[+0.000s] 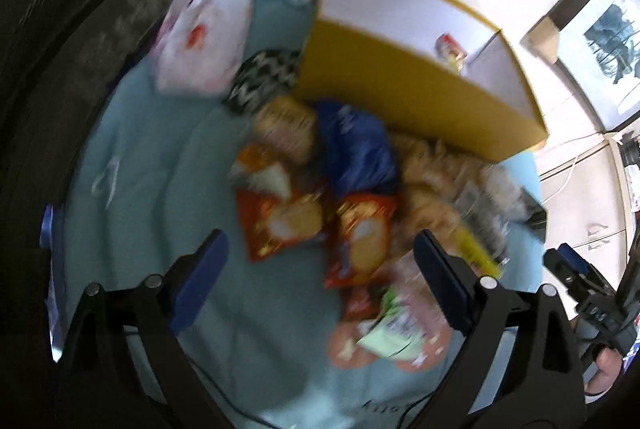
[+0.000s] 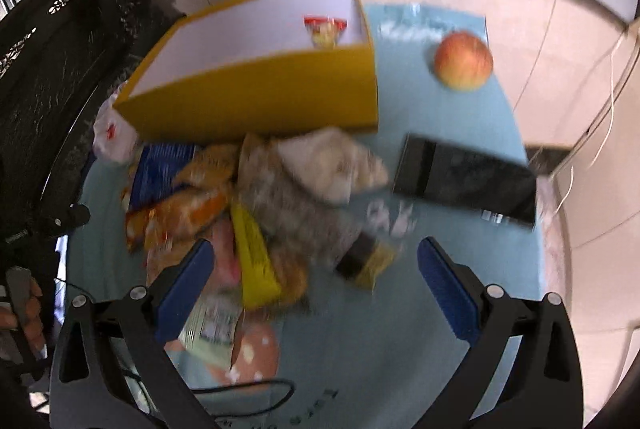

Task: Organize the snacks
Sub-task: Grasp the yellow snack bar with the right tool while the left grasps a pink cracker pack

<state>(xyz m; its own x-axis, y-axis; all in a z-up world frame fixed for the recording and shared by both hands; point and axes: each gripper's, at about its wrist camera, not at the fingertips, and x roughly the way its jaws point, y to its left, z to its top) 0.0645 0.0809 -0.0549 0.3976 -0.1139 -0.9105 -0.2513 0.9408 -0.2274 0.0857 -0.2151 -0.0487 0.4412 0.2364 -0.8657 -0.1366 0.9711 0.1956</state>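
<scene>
A blurred pile of snack packets [image 1: 340, 189] lies on a light blue cloth in front of an open yellow box [image 1: 420, 101] with a white inside. One small red-topped snack [image 1: 452, 49] sits in the box's corner. My left gripper [image 1: 320, 241] hangs open above the pile's near edge, over two red-orange packets [image 1: 280, 225], gripping nothing. In the right wrist view the same pile [image 2: 280, 189] lies below the yellow box [image 2: 260, 97] and its red-topped snack [image 2: 325, 29]. My right gripper [image 2: 316, 245] stands wide open over a yellow packet [image 2: 254, 261] and a dark-ended packet [image 2: 360, 257].
An apple [image 2: 463, 61] and a flat black packet [image 2: 464, 181] lie right of the pile. A white plastic bag [image 1: 200, 33] and a black-and-white patterned item [image 1: 264, 77] sit left of the box. Dark carved furniture [image 2: 60, 49] borders the table. The right gripper's tip [image 1: 568, 265] shows at the edge.
</scene>
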